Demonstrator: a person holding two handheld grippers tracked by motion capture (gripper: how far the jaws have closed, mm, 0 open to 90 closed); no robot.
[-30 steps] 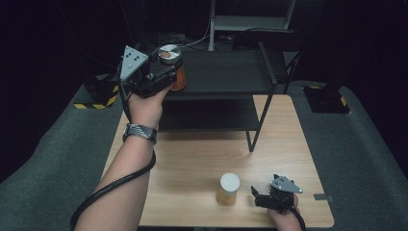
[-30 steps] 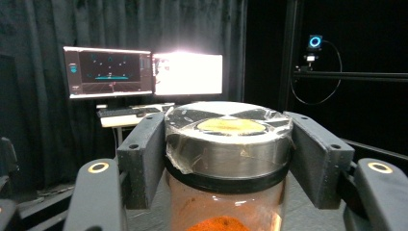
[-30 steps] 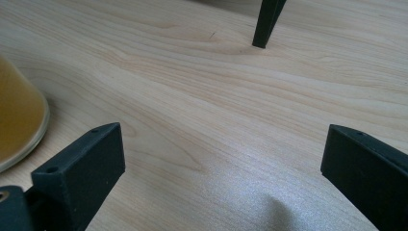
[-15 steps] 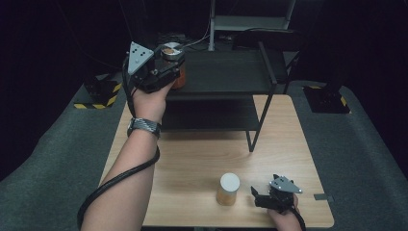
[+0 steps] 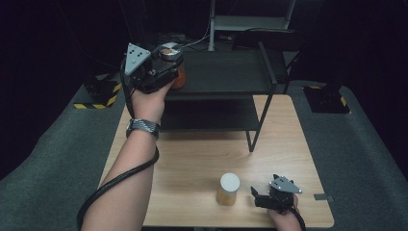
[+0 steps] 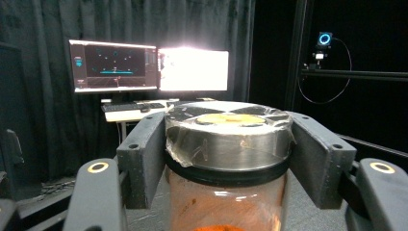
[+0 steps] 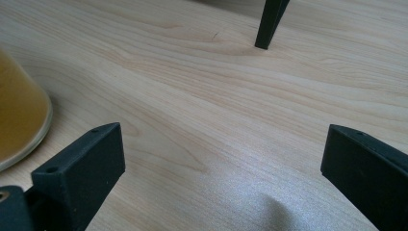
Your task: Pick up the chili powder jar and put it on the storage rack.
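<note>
Jaws: left gripper (image 6: 226, 159) clamped on jar (image 6: 228, 144), lid between them | right gripper (image 7: 221, 178) jaws apart, bare table (image 7: 202, 96) between.

counter: light wood rectangular counter (image 5: 192, 163), pale grain, seen from the person's side in the high view; bare grain also in the right gripper view (image 7: 216, 96)
shelf: black two-tier metal shelf rack (image 5: 226, 77) stands on the far half of the counter; one thin black leg (image 5: 255, 139) is planted near the middle, its foot in the right gripper view (image 7: 267, 33)
on counter: amber translucent jar with white round lid (image 5: 228, 188), upright, near edge, right of centre; its lower wall at left of right gripper view (image 7: 19, 110)
on shelf top: orange-brown jar with silver metal lid (image 5: 177, 72), left end of the top tier
around: grey carpeted floor (image 5: 365, 144) on both sides
</note>
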